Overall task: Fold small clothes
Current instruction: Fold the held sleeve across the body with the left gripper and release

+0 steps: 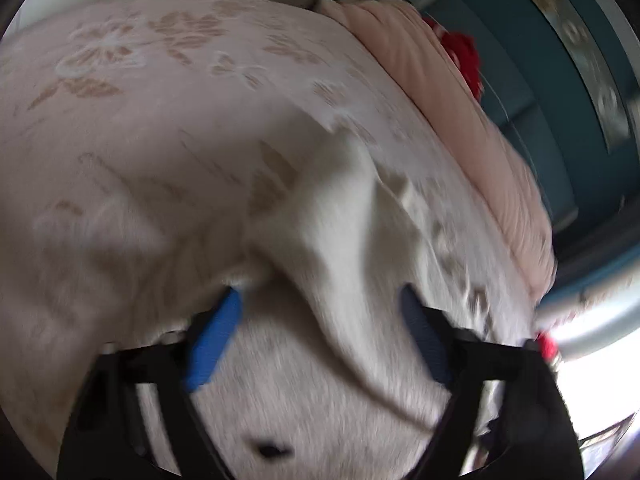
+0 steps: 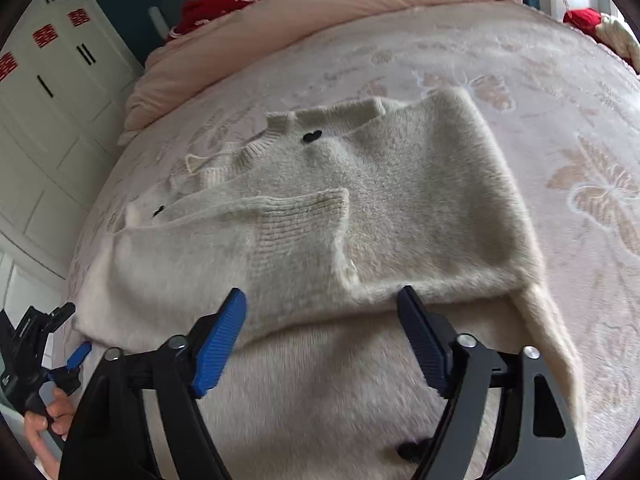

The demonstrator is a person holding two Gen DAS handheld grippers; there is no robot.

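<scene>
Sweater (image 2: 360,200) sits mid-bed on the floral bedspread (image 2: 580,140), partly folded as far as you can see: one sleeve (image 2: 280,216) is already laid across the chest w/ its ribbed cuff pointing to the middle, and a doubled edge runs across the body just ahead of your right gripper (image 2: 322,312). Collar and small black buttons face the far side, toward the pink duvet (image 2: 280,20).

Right gripper: jaws spread wide, nothing between them, hovering just over the near part of the knit. It has hold of nothing.

Left gripper (image 1: 320,304): its view is badly blurred, but the blue fingers stand well apart w/ cream fabric lying between and under them. Looks like it's over the garment, not pinching it; whether the tips touch the wool, can't tell. In the right view you can see that tool low at the left edge, beside the hem corner.

Progress, my guess: roughly halfway. One sleeve is in; the other side looks tucked under along the right edge, but that isn't certain. Left to do: bring the near hem up toward the collar, square the bundle, flatten it. Fluffy knit will likely slip, so take a deep bite at both hem corners.
</scene>
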